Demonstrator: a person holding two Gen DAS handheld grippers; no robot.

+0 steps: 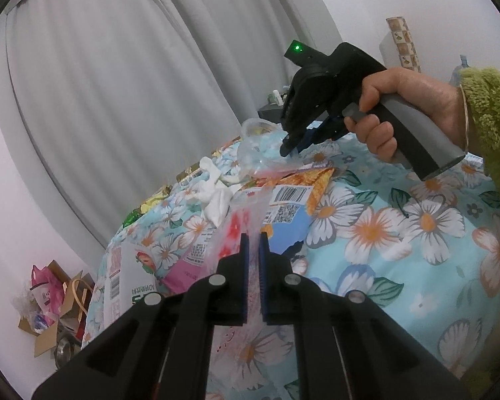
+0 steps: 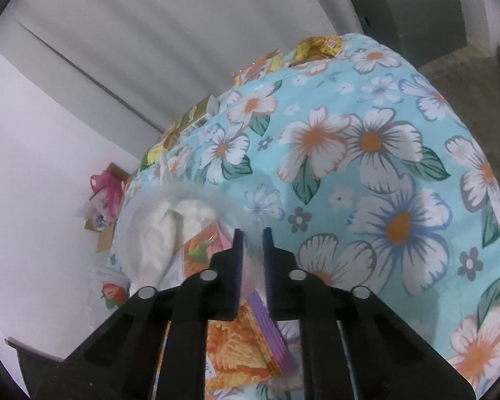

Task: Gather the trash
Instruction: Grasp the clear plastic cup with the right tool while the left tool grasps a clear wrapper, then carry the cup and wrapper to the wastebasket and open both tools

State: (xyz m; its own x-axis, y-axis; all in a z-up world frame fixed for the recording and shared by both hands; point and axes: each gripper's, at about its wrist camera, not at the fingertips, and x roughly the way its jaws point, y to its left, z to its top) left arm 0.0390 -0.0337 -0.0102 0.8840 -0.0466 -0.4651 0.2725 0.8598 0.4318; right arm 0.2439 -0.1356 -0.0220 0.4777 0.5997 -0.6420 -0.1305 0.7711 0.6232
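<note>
Floral cloth (image 1: 400,240) covers the whole bench, and the litter you are collecting lies in a loose band along its far-left side: food wrappers (image 2: 316,48) at the far edge, crumpled white tissue (image 1: 216,196) nearer, then flat printed packets (image 1: 286,206). Your left claw (image 1: 254,236) is pressed nearly together on the thin edge of a clear bag with a red print (image 1: 233,230), which runs away from it toward the tissue. Your right claw (image 1: 291,143) reaches in from the right, pointing down and to the left, and is pinched on the rim of a clear plastic bag (image 1: 260,146) that already holds tissue and an orange packet (image 2: 200,253). So that bag sits beyond the left claw, up and slightly right, its mouth toward the right hand (image 1: 403,110); I judge the left piece must travel forward to it
</note>
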